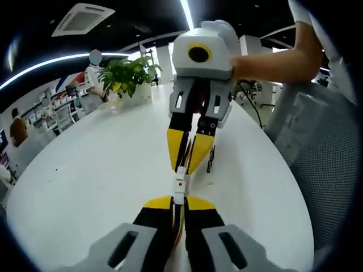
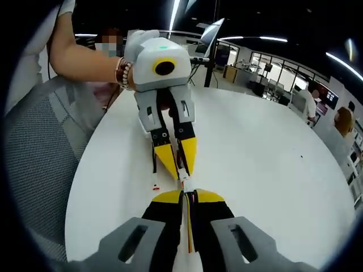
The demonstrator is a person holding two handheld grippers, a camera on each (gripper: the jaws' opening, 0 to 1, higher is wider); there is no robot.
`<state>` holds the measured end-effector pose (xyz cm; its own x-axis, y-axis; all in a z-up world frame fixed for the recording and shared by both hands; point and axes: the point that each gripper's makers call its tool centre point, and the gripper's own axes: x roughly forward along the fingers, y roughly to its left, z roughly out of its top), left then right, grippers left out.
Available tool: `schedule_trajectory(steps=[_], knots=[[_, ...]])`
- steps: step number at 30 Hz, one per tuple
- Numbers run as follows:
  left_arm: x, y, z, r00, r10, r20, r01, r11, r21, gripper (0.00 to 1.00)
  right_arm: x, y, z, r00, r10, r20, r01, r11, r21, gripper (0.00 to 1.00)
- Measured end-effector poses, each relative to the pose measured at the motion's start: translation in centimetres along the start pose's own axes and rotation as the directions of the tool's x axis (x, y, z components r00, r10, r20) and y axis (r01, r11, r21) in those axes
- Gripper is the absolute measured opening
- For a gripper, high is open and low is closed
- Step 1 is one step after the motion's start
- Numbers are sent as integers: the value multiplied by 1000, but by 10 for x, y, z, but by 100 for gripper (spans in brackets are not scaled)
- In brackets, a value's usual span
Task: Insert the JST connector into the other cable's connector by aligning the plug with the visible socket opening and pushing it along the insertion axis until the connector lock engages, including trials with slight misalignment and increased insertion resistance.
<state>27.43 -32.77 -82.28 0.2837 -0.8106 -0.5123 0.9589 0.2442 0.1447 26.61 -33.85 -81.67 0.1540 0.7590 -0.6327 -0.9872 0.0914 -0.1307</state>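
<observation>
My left gripper (image 1: 179, 199) rises from the bottom of the left gripper view, shut on a cable whose white JST connector (image 1: 180, 188) sticks out past its yellow tips. Facing it from above, my right gripper (image 1: 185, 168) is shut on the other cable's connector (image 1: 181, 171). The two white connectors meet end to end just above the white table (image 1: 85, 170); how deeply they are seated I cannot tell. In the right gripper view, the right gripper (image 2: 189, 194) holds coloured wires (image 2: 189, 226), and the left gripper (image 2: 179, 165) meets it at the connectors (image 2: 186, 182).
A potted plant (image 1: 127, 76) stands at the table's far side. A mesh chair (image 1: 329, 158) (image 2: 39, 153) is beside the table edge. A small red and white piece (image 2: 155, 187) lies on the table. A person's arm (image 2: 85, 56) holds the left gripper. People sit in the background.
</observation>
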Motion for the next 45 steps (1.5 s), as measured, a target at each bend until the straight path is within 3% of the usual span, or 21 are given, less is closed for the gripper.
schedule_trajectory(steps=[45], knots=[[6,-6,-1,999,-17,-45,19,999,34,0,10,6,-20,988,16,-153,-30,996,-87,4]])
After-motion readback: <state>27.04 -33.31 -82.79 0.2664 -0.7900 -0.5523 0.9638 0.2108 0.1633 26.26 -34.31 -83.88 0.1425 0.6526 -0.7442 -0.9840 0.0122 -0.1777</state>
